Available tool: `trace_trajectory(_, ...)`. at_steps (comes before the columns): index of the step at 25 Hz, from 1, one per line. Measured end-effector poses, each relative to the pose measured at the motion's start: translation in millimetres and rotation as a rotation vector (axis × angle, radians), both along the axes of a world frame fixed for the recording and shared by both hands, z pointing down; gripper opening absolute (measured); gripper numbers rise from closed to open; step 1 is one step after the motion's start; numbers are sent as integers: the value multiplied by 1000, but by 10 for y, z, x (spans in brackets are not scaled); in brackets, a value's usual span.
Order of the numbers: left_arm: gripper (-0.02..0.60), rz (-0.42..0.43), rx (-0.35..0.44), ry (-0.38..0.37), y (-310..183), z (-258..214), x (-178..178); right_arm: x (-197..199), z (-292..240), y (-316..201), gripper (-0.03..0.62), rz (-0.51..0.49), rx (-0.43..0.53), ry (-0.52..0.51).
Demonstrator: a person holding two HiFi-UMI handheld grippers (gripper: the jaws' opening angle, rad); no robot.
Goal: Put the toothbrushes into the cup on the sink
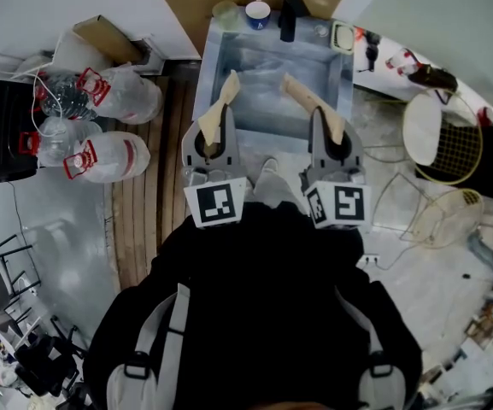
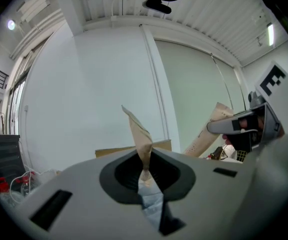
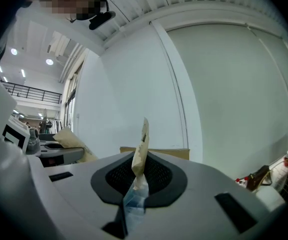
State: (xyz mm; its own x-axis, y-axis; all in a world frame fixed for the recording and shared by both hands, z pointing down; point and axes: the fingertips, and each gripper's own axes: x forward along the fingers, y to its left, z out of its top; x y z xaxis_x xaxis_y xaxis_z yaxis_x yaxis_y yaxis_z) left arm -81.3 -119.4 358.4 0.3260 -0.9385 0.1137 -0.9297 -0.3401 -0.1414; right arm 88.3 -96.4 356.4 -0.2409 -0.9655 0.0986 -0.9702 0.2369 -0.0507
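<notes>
Each hand holds a gripper before the steel sink [image 1: 342, 75]. My left gripper [image 1: 219, 139] is shut on a toothbrush in a brown paper wrapper [image 1: 228, 90]; in the left gripper view the wrapper [image 2: 140, 134] sticks up from the pinched jaws of that gripper [image 2: 144, 176]. My right gripper [image 1: 332, 139] is shut on a second wrapped toothbrush [image 1: 301, 92], which stands up [image 3: 140, 151] between the jaws of this gripper [image 3: 135, 184]. Both tilt upward toward the wall. A white and blue cup [image 1: 258, 13] and a pale green cup [image 1: 225, 11] stand on the sink's far rim.
A black faucet or bottle [image 1: 290, 14] and a small white square holder [image 1: 343, 37] sit on the sink's back edge. Large water jugs [image 1: 105, 155] and a black crate [image 1: 2, 131] lie left. Wire baskets [image 1: 451, 148] and cables are at the right. Wooden planks [image 1: 148, 195] run beside the sink.
</notes>
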Motion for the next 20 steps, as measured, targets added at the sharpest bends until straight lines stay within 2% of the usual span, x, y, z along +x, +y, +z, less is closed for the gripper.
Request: trace_trajectory(20, 28, -60, -50, -51, -959, 141, 186, 88, 172, -876, 30, -99, -27, -1)
